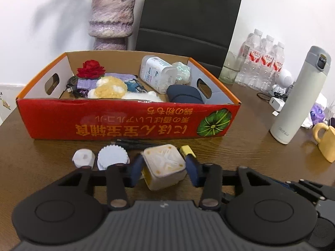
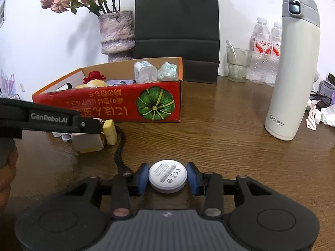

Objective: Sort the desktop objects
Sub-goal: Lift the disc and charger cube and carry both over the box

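Your left gripper point(image 1: 164, 168) jaws clamp the cream cube box point(image 1: 164, 165) before the red pumpkin carton point(image 1: 127, 123). Right gripper point(image 2: 167, 178) jaws clamp a white CE-marked disc point(image 2: 167, 175). Right view reads "GenRobot.AI", flask point(image 2: 293, 67) "aichiw".

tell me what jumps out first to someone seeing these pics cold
The red cardboard box with a green pumpkin print, heaped with odds and ends, sits mid-table before the black chair. Nearer, the left tool grips a cream square container, and the right tool pinches a white round disc. A tall white thermos stands at the right.
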### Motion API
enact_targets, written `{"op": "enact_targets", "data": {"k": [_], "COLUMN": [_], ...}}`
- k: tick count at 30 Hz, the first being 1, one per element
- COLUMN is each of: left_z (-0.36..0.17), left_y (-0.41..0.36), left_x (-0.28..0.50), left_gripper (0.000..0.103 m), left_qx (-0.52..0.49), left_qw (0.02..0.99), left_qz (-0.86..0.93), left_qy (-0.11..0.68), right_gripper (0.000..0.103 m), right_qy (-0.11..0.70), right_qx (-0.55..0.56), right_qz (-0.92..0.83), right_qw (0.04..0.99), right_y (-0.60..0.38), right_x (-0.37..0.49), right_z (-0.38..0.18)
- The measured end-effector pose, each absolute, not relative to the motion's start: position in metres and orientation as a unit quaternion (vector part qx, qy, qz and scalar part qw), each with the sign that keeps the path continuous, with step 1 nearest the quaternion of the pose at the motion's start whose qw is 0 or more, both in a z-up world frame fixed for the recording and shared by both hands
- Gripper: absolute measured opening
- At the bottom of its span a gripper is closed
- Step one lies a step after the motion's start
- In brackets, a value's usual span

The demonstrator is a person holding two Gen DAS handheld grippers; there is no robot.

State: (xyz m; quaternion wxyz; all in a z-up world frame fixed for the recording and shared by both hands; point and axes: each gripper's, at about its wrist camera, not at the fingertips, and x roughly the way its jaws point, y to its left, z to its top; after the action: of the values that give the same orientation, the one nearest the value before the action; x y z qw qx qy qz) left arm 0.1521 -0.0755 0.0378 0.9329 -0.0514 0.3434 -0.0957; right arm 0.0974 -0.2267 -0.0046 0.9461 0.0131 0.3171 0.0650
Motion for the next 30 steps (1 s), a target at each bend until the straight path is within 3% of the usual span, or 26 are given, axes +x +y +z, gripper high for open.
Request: {"op": "enact_targets", "data": {"k": [2,3,4,11,12,13,15,19,20,23,24,27,30], "left_z": [0.043,0.047,0.053,0.071,0.067,0.063,0.055,0.047,0.044,0.039,0.036,0.022,0.021], "left_y": [-0.075,-0.072,-0.067,-0.039,-0.037,-0.037,-0.041,-0.062,-0.067,-0.071,-0.071,-0.073,-0.08], "left_x": [0.14,0.13,0.116,0.043,0.037,0.035,0.035,0.053,0.063,0.1,0.108,0.124,0.111], "left_gripper": [0.043,0.032,0.001,0.003,0.011,0.036,0.076,0.095,0.096,0.094,0.086,0.047,0.043], "left_qx": [-0.033,-0.029,-0.024,-0.032,-0.037,-0.042,-0.042,0.027,0.041,0.037,0.024,0.001,0.028], "left_qw": [0.932,0.934,0.941,0.95,0.948,0.945,0.944,0.951,0.951,0.942,0.937,0.921,0.925], "left_qz": [-0.096,-0.097,-0.093,-0.1,-0.107,-0.114,-0.12,-0.183,-0.179,-0.169,-0.178,-0.183,-0.151], "left_qy": [0.348,0.343,0.325,0.293,0.297,0.302,0.303,0.249,0.249,0.287,0.3,0.345,0.348], "right_gripper": [0.038,0.038,0.038,0.038,0.038,0.038,0.038,0.038,0.038,0.038,0.038,0.038,0.038], "right_qy": [0.315,0.316,0.317,0.288,0.285,0.284,0.284,0.289,0.29,0.29,0.291,0.299,0.303], "right_qx": [0.019,0.017,0.011,0.023,0.019,0.018,0.018,0.018,0.018,0.019,0.02,0.029,0.034], "right_qz": [0.064,0.061,0.06,0.065,0.067,0.068,0.069,0.069,0.069,0.07,0.068,0.059,0.054], "right_qw": [0.947,0.947,0.946,0.955,0.956,0.956,0.956,0.955,0.954,0.954,0.954,0.952,0.951], "right_y": [-0.228,-0.227,-0.225,-0.214,-0.211,-0.21,-0.209,-0.21,-0.21,-0.214,-0.216,-0.224,-0.228], "right_x": [0.095,0.091,0.087,0.031,0.024,0.02,0.013,0.006,0.005,0.001,0.001,0.002,0.006], "right_z": [-0.004,-0.004,-0.003,0.013,0.015,0.016,0.019,0.018,0.017,0.018,0.017,0.014,0.011]}}
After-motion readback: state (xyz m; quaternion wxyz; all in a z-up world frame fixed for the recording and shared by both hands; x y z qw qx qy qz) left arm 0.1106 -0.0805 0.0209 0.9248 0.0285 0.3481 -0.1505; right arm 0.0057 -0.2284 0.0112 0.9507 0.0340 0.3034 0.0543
